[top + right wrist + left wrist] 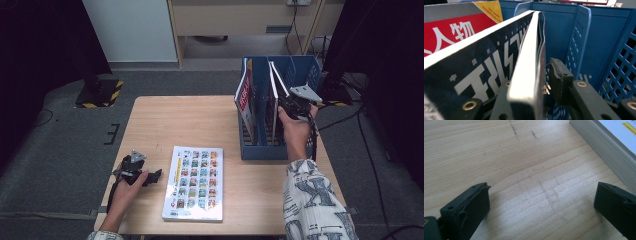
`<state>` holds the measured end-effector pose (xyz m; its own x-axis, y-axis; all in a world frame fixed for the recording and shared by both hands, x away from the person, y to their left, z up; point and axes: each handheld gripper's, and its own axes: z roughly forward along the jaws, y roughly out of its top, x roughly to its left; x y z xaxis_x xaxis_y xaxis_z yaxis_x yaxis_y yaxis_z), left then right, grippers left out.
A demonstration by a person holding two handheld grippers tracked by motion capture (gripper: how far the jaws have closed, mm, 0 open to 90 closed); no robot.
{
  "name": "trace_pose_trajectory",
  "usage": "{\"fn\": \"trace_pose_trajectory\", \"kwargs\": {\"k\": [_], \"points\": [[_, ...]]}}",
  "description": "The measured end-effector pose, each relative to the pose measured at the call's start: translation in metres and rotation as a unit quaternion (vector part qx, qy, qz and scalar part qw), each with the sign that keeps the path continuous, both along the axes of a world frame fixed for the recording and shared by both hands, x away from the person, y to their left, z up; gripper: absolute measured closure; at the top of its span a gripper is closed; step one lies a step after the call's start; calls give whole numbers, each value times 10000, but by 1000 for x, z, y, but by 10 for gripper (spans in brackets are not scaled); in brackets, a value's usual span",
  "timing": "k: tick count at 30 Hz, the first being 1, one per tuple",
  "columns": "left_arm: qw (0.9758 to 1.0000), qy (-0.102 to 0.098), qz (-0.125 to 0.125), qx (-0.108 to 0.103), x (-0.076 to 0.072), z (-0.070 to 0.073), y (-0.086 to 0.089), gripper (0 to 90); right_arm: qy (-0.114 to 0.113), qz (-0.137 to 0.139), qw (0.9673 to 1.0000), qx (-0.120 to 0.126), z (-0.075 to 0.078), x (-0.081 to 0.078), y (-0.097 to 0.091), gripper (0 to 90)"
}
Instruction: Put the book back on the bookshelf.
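Two books stand in the blue rack (260,150); the right gripper (292,106), jaws slack around the dark book (499,62), is letting go. At seven o'clock, one book (195,182) lies flat beside the wide-open left gripper (150,176).

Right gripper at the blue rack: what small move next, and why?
Probably draw the right gripper straight back out of the blue file rack. The dark book stands in its slot, and a gap shows between it and the right pad, so it looks released. The colourful book on the table comes next.
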<state>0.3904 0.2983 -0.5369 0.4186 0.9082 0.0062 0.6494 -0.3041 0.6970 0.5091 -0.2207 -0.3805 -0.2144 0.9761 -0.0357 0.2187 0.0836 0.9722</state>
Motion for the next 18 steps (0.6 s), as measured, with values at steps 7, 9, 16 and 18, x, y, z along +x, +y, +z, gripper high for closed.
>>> {"fn": "trace_pose_trajectory", "kwargs": {"k": [7,9,16,18], "points": [[10000,2,0,-2,0,0,0,0,45,58,10000,-3,-2,-7,-1,660],[10000,2,0,-1,0,0,0,0,64,44,10000,-16,-3,-8,-1,655],[10000,3,0,-3,0,0,0,0,106,51,9999,-4,-5,-15,-3,645],[10000,3,0,-2,0,0,0,0,115,74,9999,-16,-5,-17,-3,644]]}}
